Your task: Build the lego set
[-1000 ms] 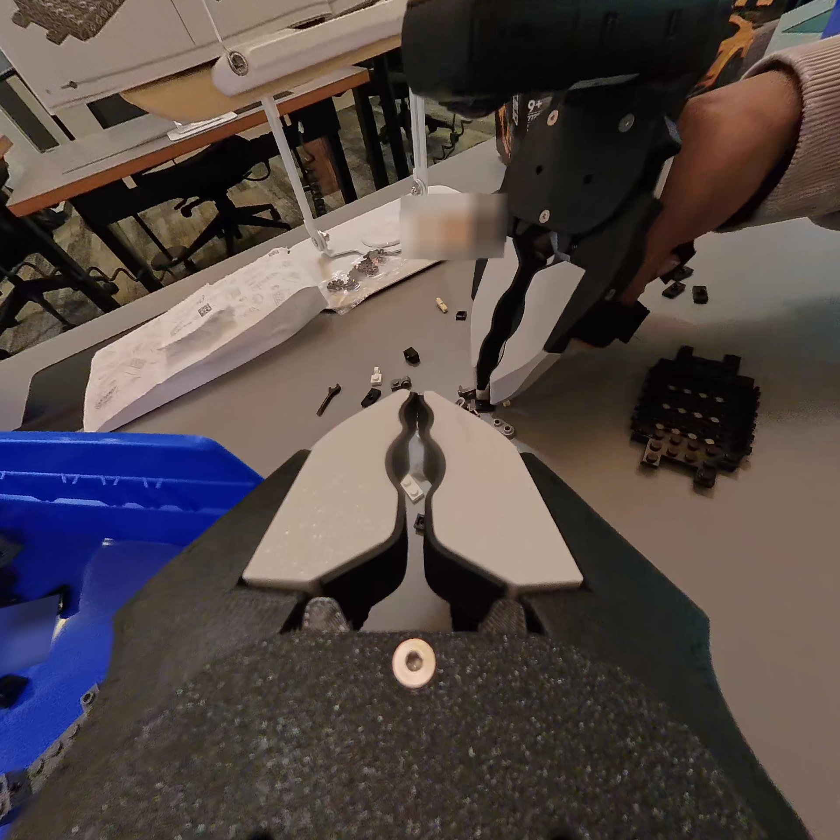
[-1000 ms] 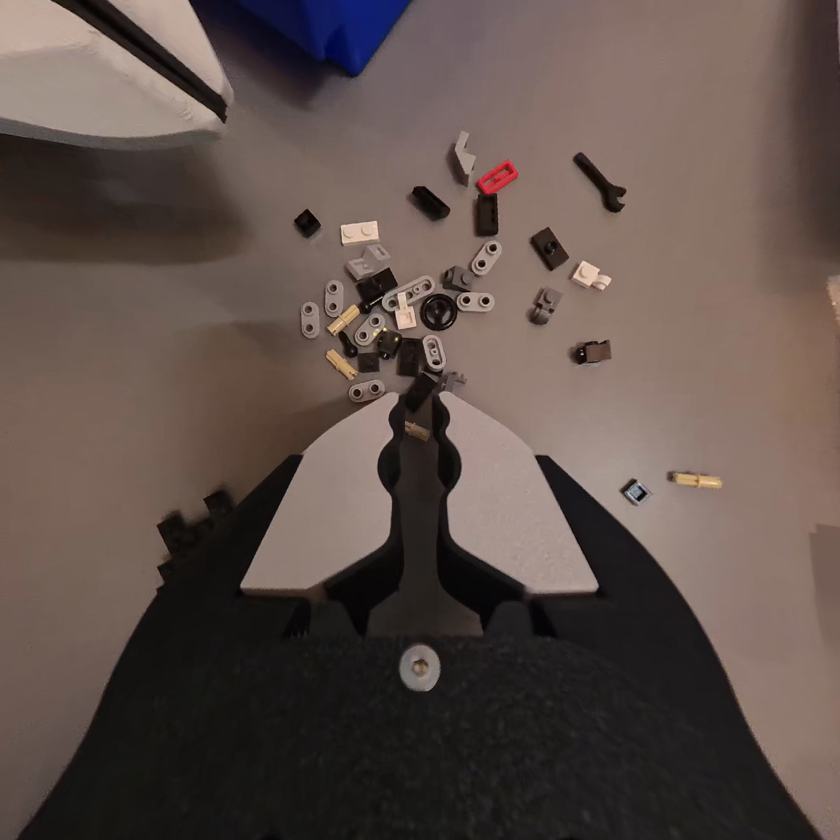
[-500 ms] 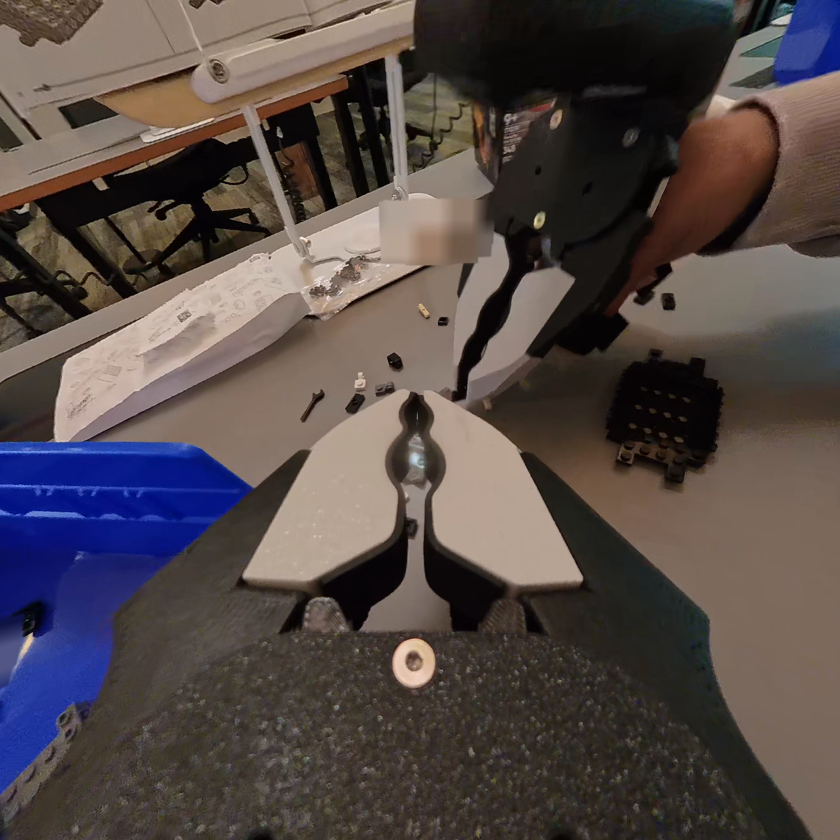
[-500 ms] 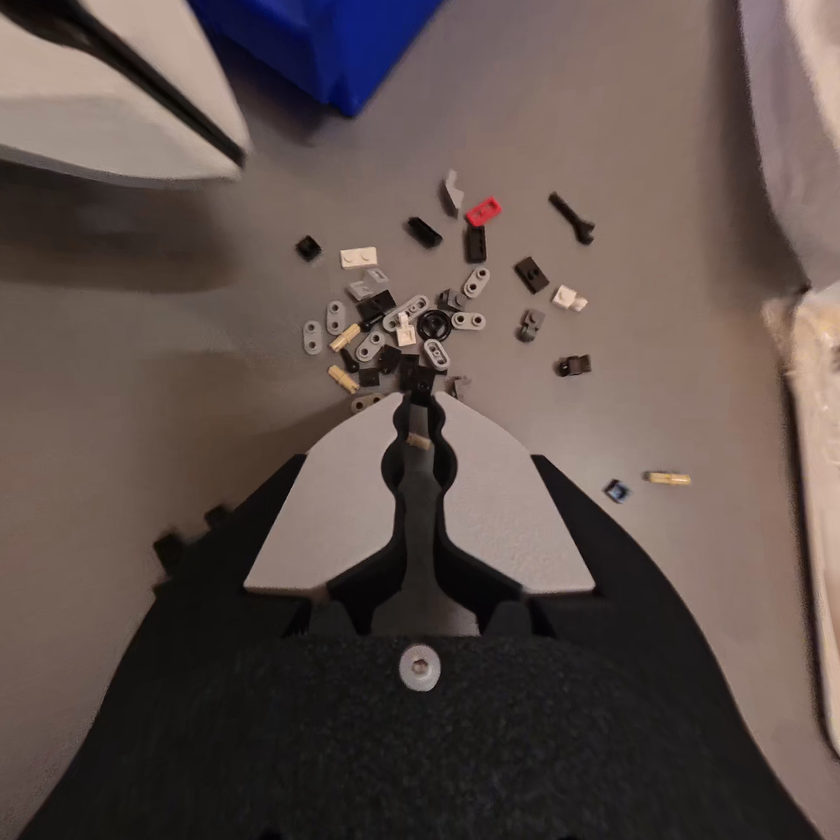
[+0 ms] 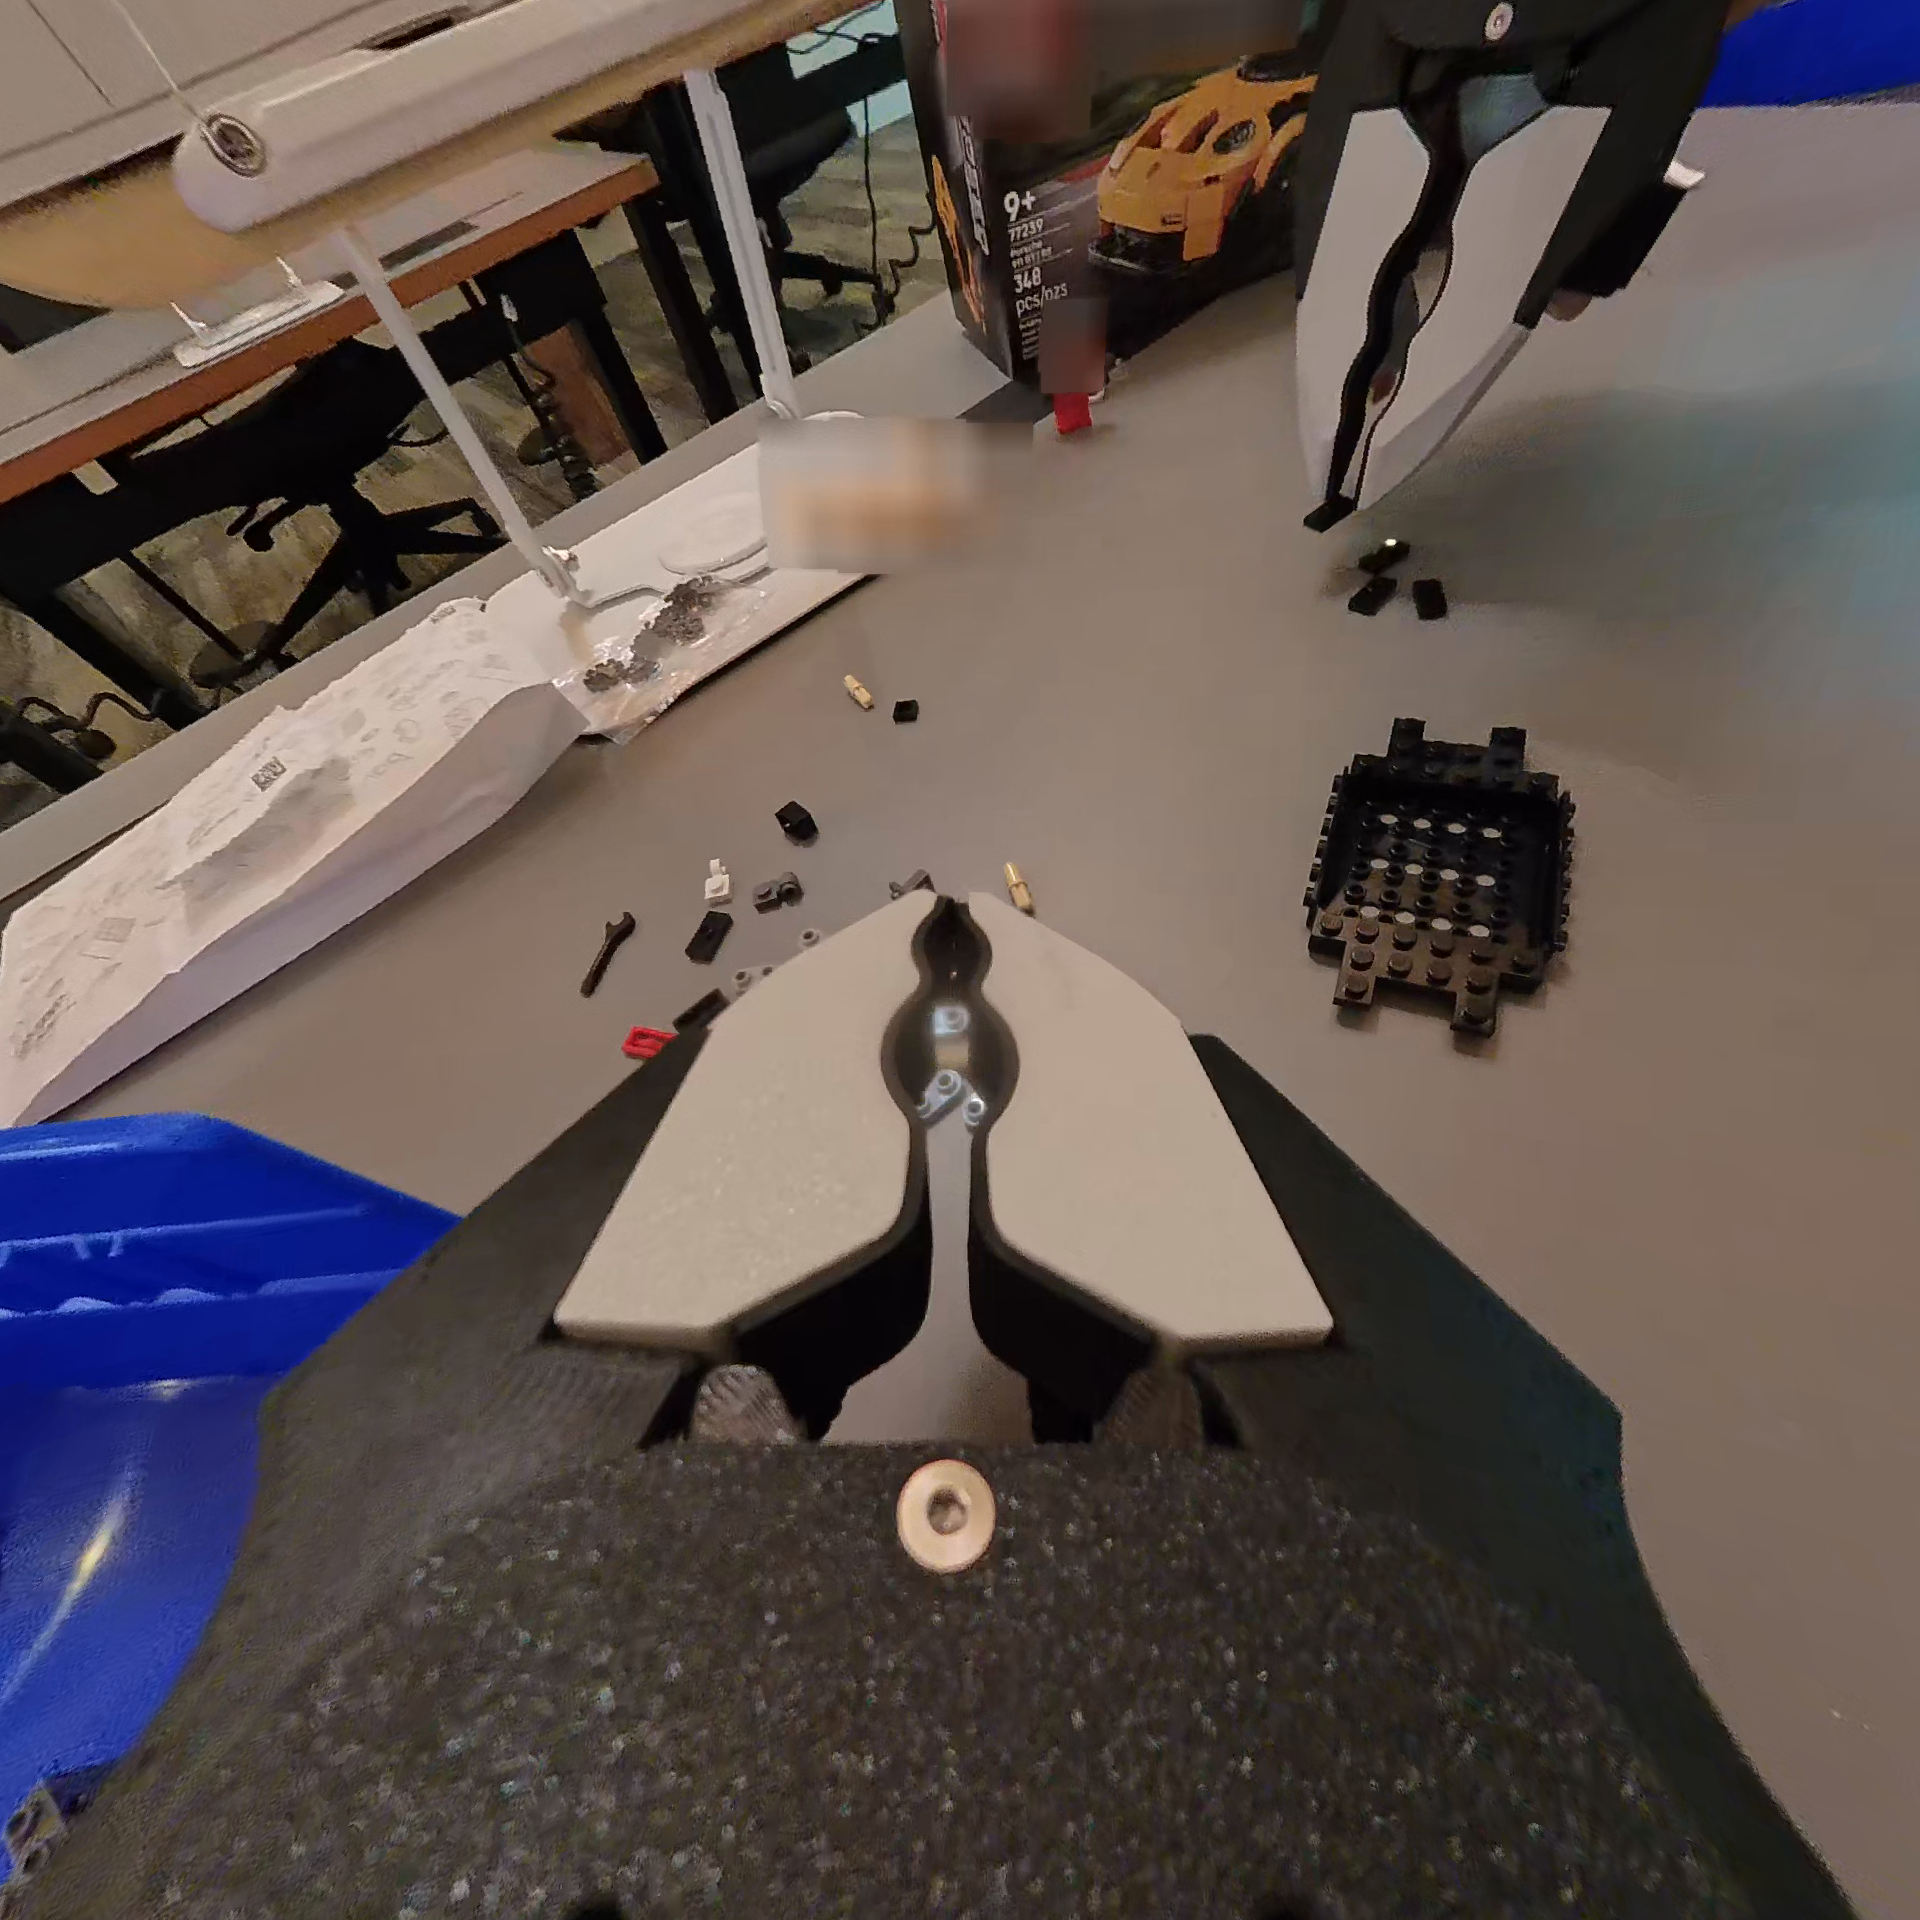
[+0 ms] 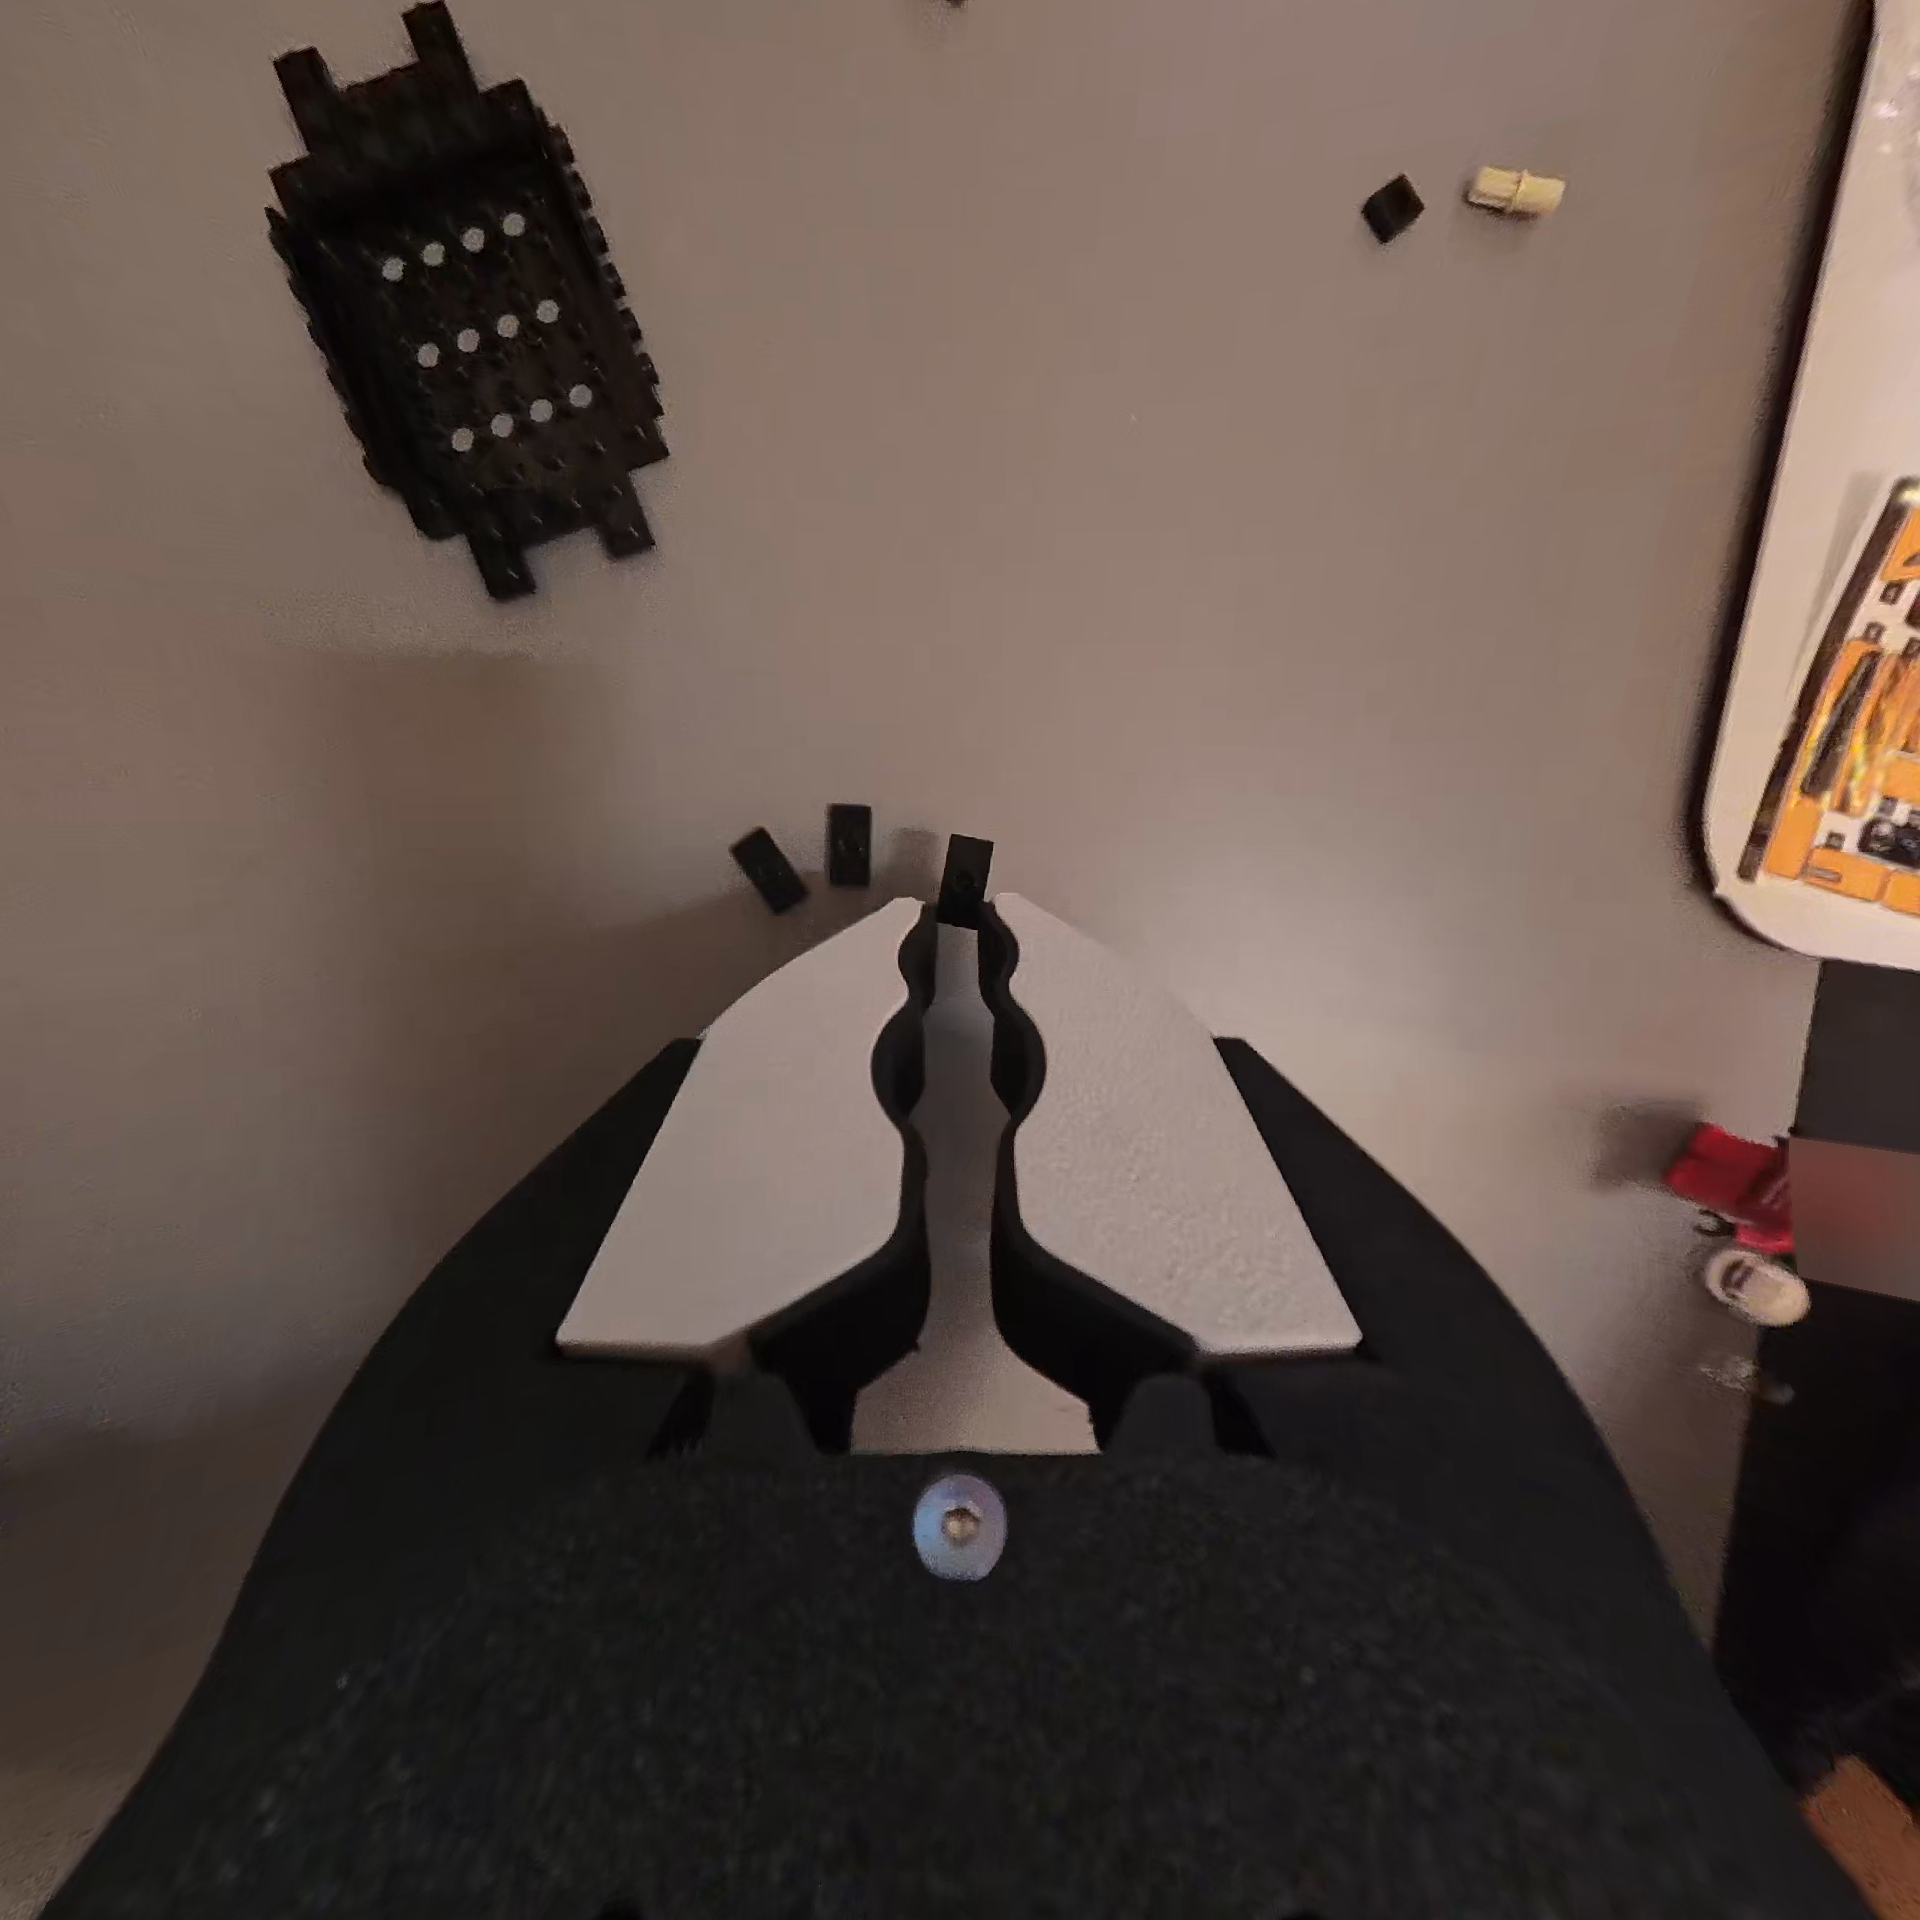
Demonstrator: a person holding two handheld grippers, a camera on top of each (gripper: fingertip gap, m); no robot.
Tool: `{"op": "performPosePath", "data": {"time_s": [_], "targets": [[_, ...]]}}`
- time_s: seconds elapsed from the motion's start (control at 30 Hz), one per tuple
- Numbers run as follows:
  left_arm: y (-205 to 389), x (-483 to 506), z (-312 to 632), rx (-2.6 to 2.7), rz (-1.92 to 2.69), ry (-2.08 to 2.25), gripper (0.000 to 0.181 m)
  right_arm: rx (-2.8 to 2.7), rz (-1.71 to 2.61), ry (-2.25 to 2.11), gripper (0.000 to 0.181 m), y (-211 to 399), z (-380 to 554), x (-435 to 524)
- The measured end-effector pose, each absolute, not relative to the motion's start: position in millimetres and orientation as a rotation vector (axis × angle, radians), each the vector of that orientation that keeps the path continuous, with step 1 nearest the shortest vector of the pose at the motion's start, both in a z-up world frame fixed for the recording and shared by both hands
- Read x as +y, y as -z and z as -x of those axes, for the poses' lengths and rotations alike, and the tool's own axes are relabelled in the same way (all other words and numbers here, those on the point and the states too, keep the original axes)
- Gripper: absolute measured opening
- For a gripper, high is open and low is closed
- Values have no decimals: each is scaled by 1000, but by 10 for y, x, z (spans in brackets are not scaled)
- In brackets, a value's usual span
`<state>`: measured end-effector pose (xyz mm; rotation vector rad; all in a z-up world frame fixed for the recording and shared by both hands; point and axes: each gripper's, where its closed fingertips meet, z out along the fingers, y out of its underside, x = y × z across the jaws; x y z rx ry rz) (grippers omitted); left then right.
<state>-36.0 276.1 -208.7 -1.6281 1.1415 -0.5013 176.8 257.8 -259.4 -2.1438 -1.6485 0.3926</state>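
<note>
Step in hand, by judgement: carrying one picked part toward the build. Right gripper (image 6: 958, 912) clenched on a small black plate (image 6: 964, 871), pinched at the very tips, just clear of the table. Same gripper at upper right of the left wrist view, tips pointing down, plate at the tip.

Left gripper (image 5: 948, 910) closed to a near-touching slit, nothing between the tips; hovering over the scatter of loose parts (image 5: 748, 914) at frame centre: grey, black, white and tan bits, one red.

Black chassis base (image 6: 468, 343) at upper left of the right wrist view, flat on the table, studs up, well apart from the held plate. Two more loose black plates (image 6: 769, 871) just left of the right fingertips.

Next move, by judgement: swing toward the base, align the plate square over its studs, press straight down; likely steadying of the base with the left gripper needed. Risk: tiny plate twisting in a tip-only pinch.

Surface: plain grey table (image 5: 1143, 675). Blue bin (image 5: 156, 1247) at lower left, white printed paper (image 5: 260, 831) at left, set box with an orange car (image 5: 1143, 187) at top. Tan pin (image 6: 1512, 192) and a black bit at upper right of the right wrist view; white page with orange pictures (image 6: 1818, 520) at the right edge.

Room: other desks, office chairs, a white lamp arm (image 5: 416, 312) at upper left
</note>
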Motion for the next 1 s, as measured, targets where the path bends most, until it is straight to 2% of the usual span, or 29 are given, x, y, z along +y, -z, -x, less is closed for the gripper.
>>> {"op": "performPosePath", "data": {"time_s": [0.33,0.43,0.6,0.87,1.0], "targets": [[2197,2752,323,1180,1629,474,0,-1683,2133,-433,8,2755,-1689,2589],[2210,2754,322,1183,1632,476,0,-1660,2134,-428,18,2709,-1682,2594],[2207,2743,310,1190,1626,485,0,-1669,2007,-495,21,2455,-1369,2383],[2192,2720,305,1203,1610,475,0,-1857,1908,-503,32,2549,-885,2074],[2183,2732,316,1197,1612,476,0,-1913,1946,-554,50,2659,-798,2009]]}}
